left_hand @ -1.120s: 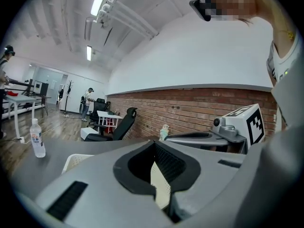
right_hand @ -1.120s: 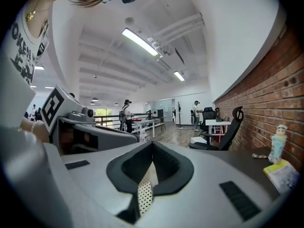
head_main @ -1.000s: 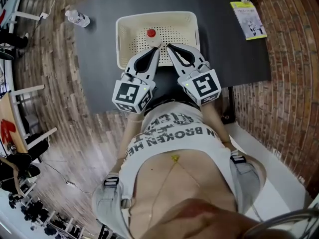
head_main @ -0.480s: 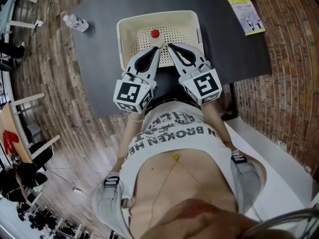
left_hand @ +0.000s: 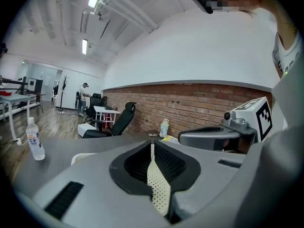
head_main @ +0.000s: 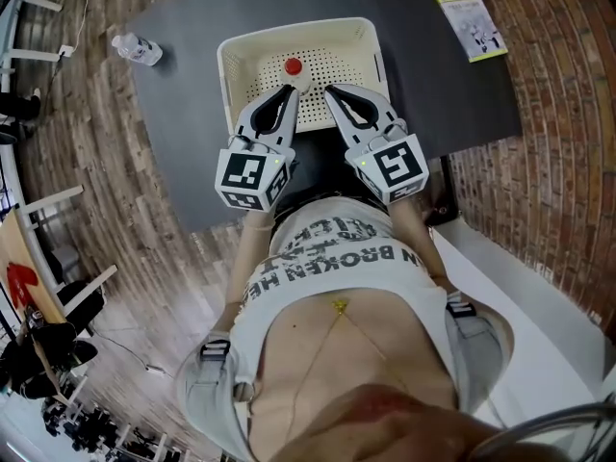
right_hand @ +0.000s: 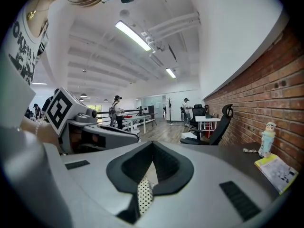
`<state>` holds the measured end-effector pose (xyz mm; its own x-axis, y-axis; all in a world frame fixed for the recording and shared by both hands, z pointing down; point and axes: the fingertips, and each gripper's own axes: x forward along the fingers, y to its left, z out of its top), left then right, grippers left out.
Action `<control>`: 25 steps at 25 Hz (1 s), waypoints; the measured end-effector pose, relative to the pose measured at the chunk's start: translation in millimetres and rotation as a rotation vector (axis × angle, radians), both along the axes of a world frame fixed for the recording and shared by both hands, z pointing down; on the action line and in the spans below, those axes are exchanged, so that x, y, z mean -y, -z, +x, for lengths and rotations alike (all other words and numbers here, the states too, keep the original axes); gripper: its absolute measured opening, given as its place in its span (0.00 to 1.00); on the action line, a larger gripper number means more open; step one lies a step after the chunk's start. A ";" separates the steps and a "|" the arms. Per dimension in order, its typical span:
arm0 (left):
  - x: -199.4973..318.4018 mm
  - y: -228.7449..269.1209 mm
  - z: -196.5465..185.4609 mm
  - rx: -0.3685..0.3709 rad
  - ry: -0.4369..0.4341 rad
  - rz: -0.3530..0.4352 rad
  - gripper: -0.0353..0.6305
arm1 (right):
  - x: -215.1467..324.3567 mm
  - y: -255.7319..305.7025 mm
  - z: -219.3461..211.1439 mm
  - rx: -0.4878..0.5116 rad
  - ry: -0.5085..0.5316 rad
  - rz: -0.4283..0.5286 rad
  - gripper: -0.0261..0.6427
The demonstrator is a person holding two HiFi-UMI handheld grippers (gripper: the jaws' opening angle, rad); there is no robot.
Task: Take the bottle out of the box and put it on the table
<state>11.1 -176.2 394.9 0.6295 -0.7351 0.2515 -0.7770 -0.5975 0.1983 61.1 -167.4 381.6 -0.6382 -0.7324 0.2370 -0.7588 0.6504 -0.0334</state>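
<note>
A cream perforated box [head_main: 229, 70] stands on the dark table [head_main: 443, 94]. Inside it a bottle with a red cap [head_main: 293, 65] stands upright near the front wall. My left gripper [head_main: 289, 90] is shut and empty, its tip over the box's front edge just short of the bottle. My right gripper [head_main: 330, 89] is also shut and empty, beside it to the right. In the left gripper view the gripper [left_hand: 152, 144] has its jaws closed, with the box's perforated floor [left_hand: 159, 190] showing under them. The right gripper view shows that gripper [right_hand: 152, 143] with its jaws closed too.
A second clear bottle [head_main: 135, 49] [left_hand: 34, 139] lies at the table's far left corner. A yellow booklet [head_main: 470, 22] [right_hand: 280, 173] and a small figurine bottle [right_hand: 267, 139] sit at the far right, by the brick wall. Chairs and desks stand beyond.
My left gripper has shifted a little to the left and forward, widening the gap to the right gripper. The right gripper and the bottle have kept their places.
</note>
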 end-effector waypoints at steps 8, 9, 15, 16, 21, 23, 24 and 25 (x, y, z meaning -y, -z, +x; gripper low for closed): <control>28.1 -29.1 -4.5 0.095 0.022 -0.050 0.21 | 4.8 -7.9 15.4 0.005 -0.041 -0.018 0.05; 31.7 -32.1 -4.4 0.101 0.022 -0.055 0.22 | 5.5 -8.5 17.4 0.004 -0.046 -0.020 0.05; 47.7 -51.7 3.5 0.173 -0.007 -0.083 0.33 | 11.1 -14.4 26.5 0.007 -0.084 -0.045 0.05; 49.2 -56.3 6.1 0.180 -0.016 -0.093 0.34 | 11.7 -15.3 27.8 0.008 -0.088 -0.049 0.05; 56.7 -73.3 18.1 0.210 -0.050 -0.117 0.36 | 14.2 -20.2 36.0 0.008 -0.108 -0.061 0.05; 58.9 -77.8 22.4 0.212 -0.065 -0.122 0.36 | 14.6 -22.4 39.7 0.009 -0.120 -0.066 0.05; 59.7 -79.4 24.3 0.213 -0.071 -0.123 0.36 | 14.8 -23.5 41.4 0.008 -0.126 -0.068 0.05; 60.3 -80.4 26.0 0.215 -0.075 -0.123 0.36 | 15.0 -24.5 43.1 0.007 -0.131 -0.069 0.05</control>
<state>37.1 -236.4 475.3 0.6034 -0.6443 0.4698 -0.7637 -0.6364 0.1082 104.2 -182.4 406.1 -0.5401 -0.7915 0.2860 -0.8366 0.5419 -0.0801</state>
